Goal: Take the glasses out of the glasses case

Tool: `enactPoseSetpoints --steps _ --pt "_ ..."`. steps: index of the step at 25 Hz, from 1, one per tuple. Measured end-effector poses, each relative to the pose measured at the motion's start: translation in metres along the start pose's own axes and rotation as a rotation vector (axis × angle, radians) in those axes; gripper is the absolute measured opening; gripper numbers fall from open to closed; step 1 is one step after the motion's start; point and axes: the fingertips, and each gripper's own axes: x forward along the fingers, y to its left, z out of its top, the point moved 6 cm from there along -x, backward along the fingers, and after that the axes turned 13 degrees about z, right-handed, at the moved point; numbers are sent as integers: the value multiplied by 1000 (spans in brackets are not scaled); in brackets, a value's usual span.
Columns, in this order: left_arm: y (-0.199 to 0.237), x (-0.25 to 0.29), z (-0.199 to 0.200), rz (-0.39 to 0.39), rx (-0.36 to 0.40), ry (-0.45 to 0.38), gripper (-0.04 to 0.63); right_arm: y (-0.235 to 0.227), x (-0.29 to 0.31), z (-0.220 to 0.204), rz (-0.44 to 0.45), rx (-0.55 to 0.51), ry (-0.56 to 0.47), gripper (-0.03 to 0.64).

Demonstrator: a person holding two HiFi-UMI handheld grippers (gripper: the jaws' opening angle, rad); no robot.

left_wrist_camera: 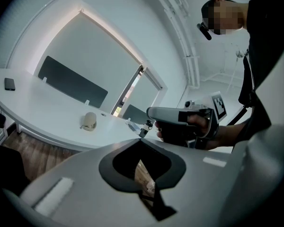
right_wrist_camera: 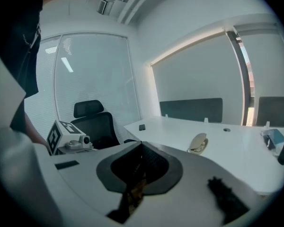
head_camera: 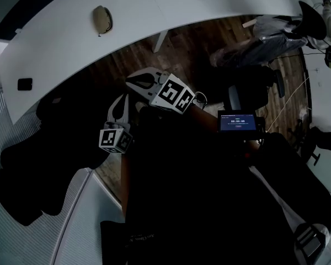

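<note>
Head view: you hold two grippers over the floor, left gripper [head_camera: 120,99] and right gripper [head_camera: 133,81], both short of the desk [head_camera: 60,43] where one tan glasses case [head_camera: 102,20] lies, plus a lit screen [head_camera: 240,121] that neither gripper view shows

Left gripper view: jaws pressed together, empty; your hand [left_wrist_camera: 199,126] shows

Right gripper view: jaws together, holding nothing

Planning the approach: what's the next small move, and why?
Probably bring the left gripper and right gripper up to the glasses case on the desk, opening the jaws en route. Both are shut on nothing, short of the desk, and the case lies untouched.
</note>
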Motion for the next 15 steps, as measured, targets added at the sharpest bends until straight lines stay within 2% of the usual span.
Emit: enactPoseSetpoints --steps 7,12,15 --pt "49 -21 10 51 -65 -40 8 15 52 10 66 -49 56 9" --pt "70 -31 14 126 -147 -69 6 20 70 3 118 -76 105 9" --pt "79 -29 6 167 -147 -58 6 8 77 1 136 -74 106 9"
